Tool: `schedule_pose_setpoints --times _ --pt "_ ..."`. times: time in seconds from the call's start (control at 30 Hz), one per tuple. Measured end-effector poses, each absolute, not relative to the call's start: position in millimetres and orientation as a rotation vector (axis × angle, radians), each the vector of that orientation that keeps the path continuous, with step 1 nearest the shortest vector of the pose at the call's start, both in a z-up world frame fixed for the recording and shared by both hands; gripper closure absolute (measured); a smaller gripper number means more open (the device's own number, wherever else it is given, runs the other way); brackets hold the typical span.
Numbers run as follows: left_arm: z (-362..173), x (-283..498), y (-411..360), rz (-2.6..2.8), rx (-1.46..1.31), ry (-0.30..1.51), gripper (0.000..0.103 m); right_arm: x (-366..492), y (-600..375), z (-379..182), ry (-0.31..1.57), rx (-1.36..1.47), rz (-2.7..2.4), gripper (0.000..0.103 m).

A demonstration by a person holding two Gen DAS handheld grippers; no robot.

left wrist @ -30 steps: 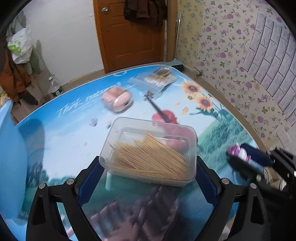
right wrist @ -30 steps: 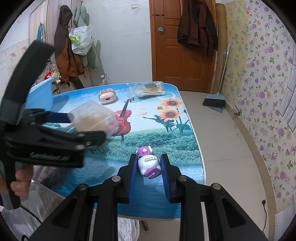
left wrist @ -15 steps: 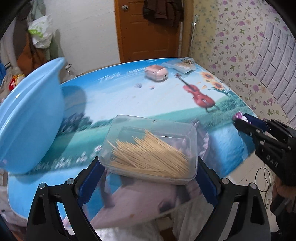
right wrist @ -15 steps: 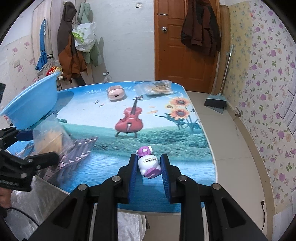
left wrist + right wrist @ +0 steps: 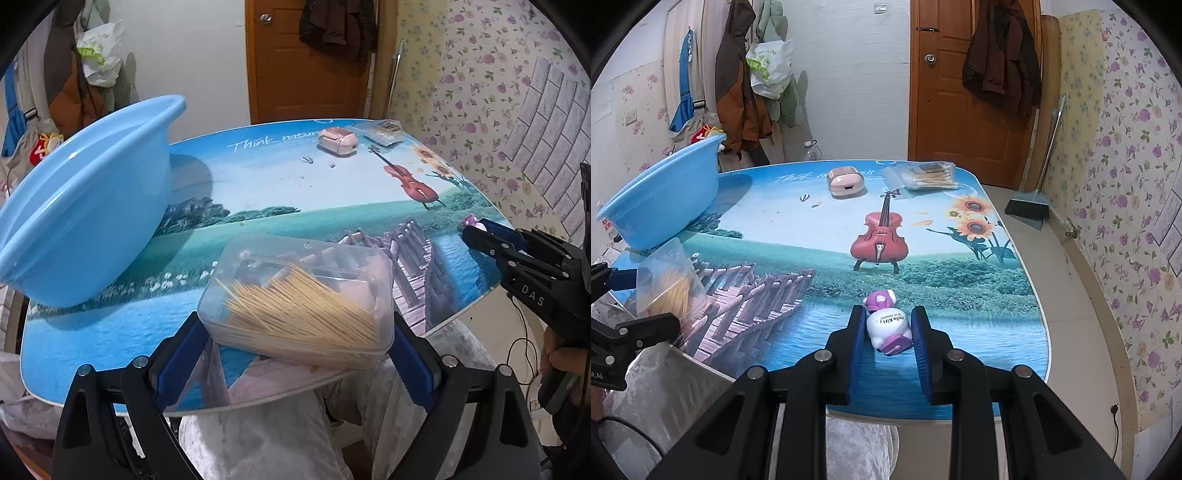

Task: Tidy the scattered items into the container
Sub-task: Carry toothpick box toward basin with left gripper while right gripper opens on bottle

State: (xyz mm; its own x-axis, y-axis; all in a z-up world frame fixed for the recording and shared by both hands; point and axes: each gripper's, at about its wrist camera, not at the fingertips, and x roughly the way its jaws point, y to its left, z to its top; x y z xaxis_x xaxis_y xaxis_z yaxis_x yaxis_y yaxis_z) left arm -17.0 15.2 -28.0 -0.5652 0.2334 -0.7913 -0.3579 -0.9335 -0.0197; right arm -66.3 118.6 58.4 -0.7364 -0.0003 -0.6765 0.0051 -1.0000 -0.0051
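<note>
My left gripper (image 5: 295, 332) is shut on a clear plastic box of toothpicks (image 5: 299, 302) and holds it above the table's near edge; the box also shows in the right wrist view (image 5: 666, 280). The blue basin (image 5: 81, 221) stands at the table's left and shows in the right wrist view (image 5: 661, 192). My right gripper (image 5: 888, 332) is shut on a small white and purple Hello Kitty bottle (image 5: 888, 325) lying on the table. A pink case (image 5: 846, 182) and a bag of cotton swabs (image 5: 927, 175) lie at the far side.
The table (image 5: 960, 288) has a printed landscape cover. A wooden door (image 5: 964, 85) with a hanging coat, a broom and dustpan (image 5: 1030, 206) and floral wallpaper are behind and to the right. Clothes and bags hang on the left wall.
My left gripper has swung left and back with the toothpick box, bringing the blue basin into its view. My right gripper has stayed still on the bottle.
</note>
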Motion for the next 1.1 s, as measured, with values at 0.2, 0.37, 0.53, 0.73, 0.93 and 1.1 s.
schedule_pose_setpoints --times 0.2,0.37,0.53,0.73,0.93,1.1 --pt "-29 -24 23 2.489 -1.225 0.247 0.008 -67 118 59 0.008 1.142 -2.926 0.077" --pt "-28 -30 21 2.479 -1.214 0.223 0.005 -67 118 58 0.007 1.14 -2.926 0.077" --pt "-28 -32 19 2.466 -1.209 0.211 0.003 -68 118 58 0.01 1.142 -2.923 0.077" --pt "-26 -39 25 2.467 -1.191 0.244 0.002 -68 118 59 0.014 1.145 -2.922 0.077" --pt "-26 -47 30 2.47 -1.193 0.234 0.002 -68 118 59 0.015 1.142 -2.923 0.077" --pt "-33 -53 29 2.484 -1.249 0.186 0.002 -68 119 59 0.012 1.139 -2.925 0.077"
